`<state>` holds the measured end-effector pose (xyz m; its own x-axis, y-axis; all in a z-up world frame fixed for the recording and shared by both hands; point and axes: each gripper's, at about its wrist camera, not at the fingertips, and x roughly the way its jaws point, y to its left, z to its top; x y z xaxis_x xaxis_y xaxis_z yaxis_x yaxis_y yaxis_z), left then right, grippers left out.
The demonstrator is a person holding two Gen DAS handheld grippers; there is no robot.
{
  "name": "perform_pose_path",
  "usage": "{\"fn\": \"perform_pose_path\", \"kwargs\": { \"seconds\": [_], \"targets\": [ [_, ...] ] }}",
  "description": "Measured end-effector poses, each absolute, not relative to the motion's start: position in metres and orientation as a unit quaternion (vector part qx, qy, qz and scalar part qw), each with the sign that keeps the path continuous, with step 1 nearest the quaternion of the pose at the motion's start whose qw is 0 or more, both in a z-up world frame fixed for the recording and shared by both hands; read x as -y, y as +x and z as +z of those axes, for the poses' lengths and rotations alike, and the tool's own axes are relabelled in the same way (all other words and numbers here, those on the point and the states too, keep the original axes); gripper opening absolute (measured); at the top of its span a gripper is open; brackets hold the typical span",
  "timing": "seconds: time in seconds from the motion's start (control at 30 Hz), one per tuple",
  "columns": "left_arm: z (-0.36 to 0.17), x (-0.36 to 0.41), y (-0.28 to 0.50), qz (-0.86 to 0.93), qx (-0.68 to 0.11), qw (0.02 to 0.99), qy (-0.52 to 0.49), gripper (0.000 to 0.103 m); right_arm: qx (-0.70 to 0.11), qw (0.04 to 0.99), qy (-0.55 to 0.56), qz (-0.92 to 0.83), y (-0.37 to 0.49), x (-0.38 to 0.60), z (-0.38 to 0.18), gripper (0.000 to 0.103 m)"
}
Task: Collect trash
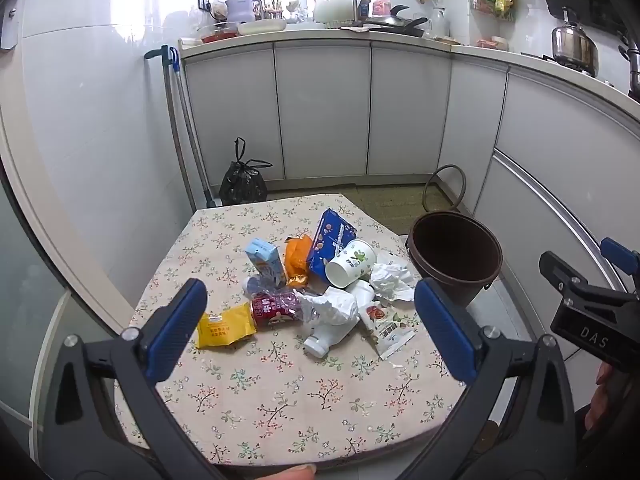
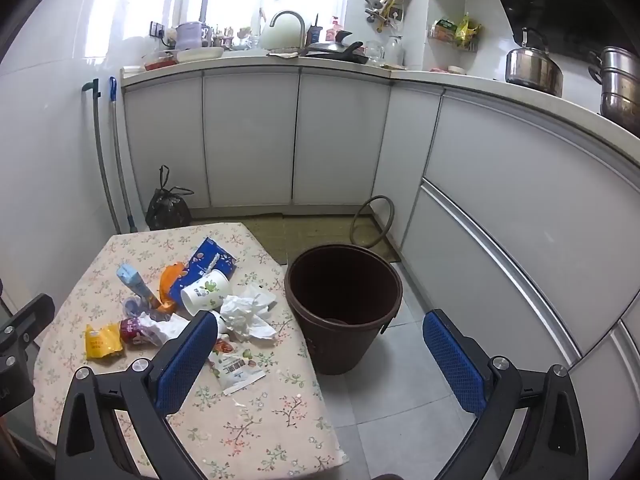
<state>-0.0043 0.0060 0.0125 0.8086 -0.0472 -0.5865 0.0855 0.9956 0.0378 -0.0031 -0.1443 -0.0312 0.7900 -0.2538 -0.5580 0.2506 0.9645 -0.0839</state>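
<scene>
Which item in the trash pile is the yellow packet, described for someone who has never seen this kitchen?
Start at the floral-cloth table beside the brown bin. In the trash pile, go to the end farthest from the bin: the yellow packet lies flat against the red can. It is the pile's only yellow item.

White bottle (image 1: 320,340) half under tissue (image 1: 334,308) (label unreadable)

A home kitchen: ahead of the claw, beyond the floral-clothed table (image 1: 280,400), white cabinet doors (image 2: 248,140) run under a pale L-shaped counter (image 2: 460,78) carrying a curved steel tap (image 2: 288,18), black wok (image 2: 336,50) and steel kettle (image 2: 534,66).
</scene>
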Motion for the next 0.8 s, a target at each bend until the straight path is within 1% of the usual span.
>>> {"fn": "perform_pose_path", "kwargs": {
  "seconds": [0.8],
  "targets": [
    [0.0140, -0.0075, -0.0041, -0.036, -0.307, 0.950, 0.029, 0.103, -0.286, 0.949, 0.001, -0.136, -0.0058, 0.1466, -0.0287, 0.103]
  ]
}}
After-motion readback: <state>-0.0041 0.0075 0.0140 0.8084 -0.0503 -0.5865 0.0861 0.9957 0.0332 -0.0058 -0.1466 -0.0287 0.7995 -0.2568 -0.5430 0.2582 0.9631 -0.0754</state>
